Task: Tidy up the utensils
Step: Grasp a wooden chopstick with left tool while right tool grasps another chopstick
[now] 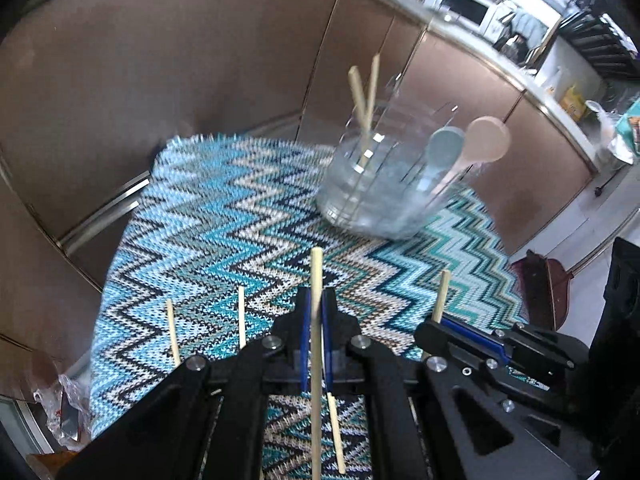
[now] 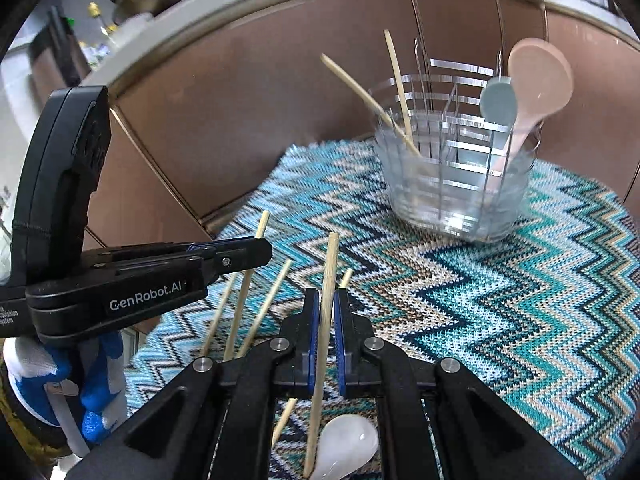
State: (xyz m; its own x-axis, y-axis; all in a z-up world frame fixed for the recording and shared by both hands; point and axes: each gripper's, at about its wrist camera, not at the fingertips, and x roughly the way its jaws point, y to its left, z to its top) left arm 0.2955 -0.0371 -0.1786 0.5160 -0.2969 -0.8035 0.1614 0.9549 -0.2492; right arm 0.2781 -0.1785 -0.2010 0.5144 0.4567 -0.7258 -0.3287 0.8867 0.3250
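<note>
Left gripper (image 1: 316, 344): fingers nearly together, clamped on one wooden chopstick (image 1: 316, 320), which is held roughly along the finger axis with its tip past the fingertips, above the zigzag mat (image 1: 208, 216). In the right wrist view the same gripper (image 2: 256, 250) is seen side-on at left, with a stick (image 2: 250, 276) gripped at its tip; a blue-and-white glove (image 2: 94, 376) is seen under it.

Loose chopsticks (image 1: 240, 316) are seen lying on the mat just left of the left gripper's fingers, and more (image 2: 264, 312) between the two grippers.

Right gripper (image 2: 328, 344): fingers close together, closed on a second chopstick (image 2: 326, 312), clamped between the blue pads (image 2: 314, 340). A white spoon (image 2: 348, 448) is seen on the mat below the fingers; contact cannot be told.

The clear plastic organizer (image 2: 452, 184) stands on the mat at far right, well apart from both grippers. Two chopsticks (image 2: 396, 84) are leaned in its left compartment. A grey-blue spoon (image 2: 498, 104) and a pink spoon (image 2: 540, 80) stand in its right side, bowls up. Brown cabinet doors (image 1: 160, 80) are seen behind the counter.
</note>
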